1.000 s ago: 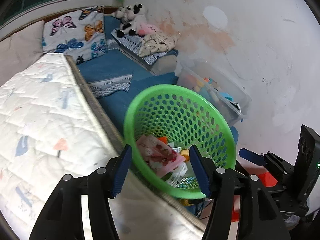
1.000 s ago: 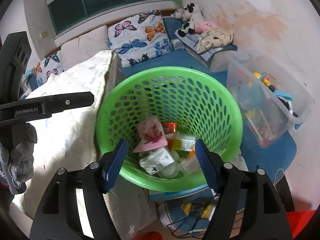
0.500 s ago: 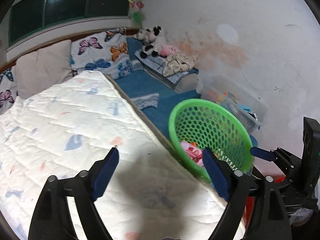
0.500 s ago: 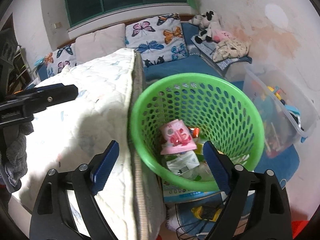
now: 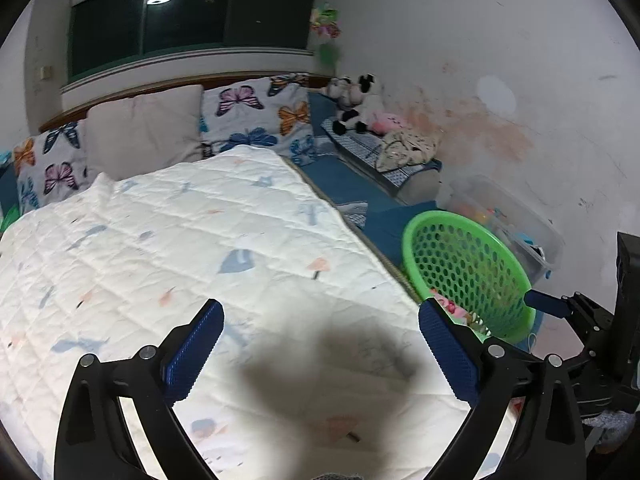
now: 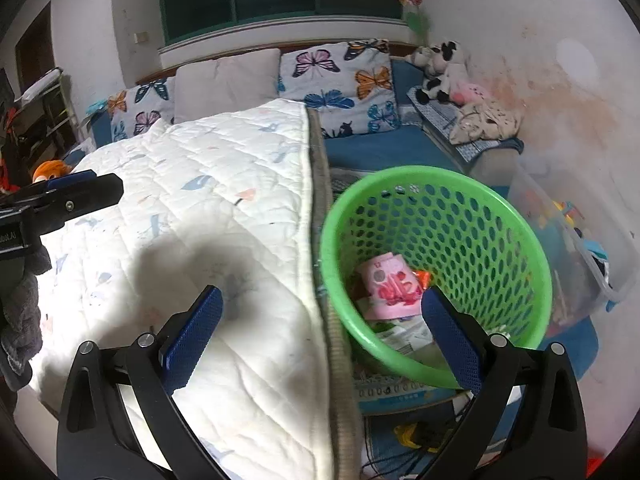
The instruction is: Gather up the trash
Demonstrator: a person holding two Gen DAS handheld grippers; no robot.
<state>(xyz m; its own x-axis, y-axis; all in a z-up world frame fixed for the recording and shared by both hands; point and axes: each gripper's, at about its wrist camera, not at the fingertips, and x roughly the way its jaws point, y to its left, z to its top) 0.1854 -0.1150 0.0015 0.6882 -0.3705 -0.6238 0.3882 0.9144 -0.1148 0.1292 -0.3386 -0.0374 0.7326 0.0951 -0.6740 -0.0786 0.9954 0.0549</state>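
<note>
Both claws spread wide and empty above the bed, the trash basket beside it.

The left gripper (image 5: 318, 342) hangs over the white quilt (image 5: 180, 248), its jaws just opened wide with nothing between them. The right gripper (image 6: 322, 326) straddles the quilt's right edge, its jaws likewise just opened wide and holding nothing. Just off that edge, against the side of the bed, stands the green basket (image 6: 472, 236), with a pink wrapper (image 6: 390, 286) and other packets lying in its bottom.

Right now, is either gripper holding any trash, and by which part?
Nothing is held. Left gripper and right gripper have just opened, nothing between them.
</note>
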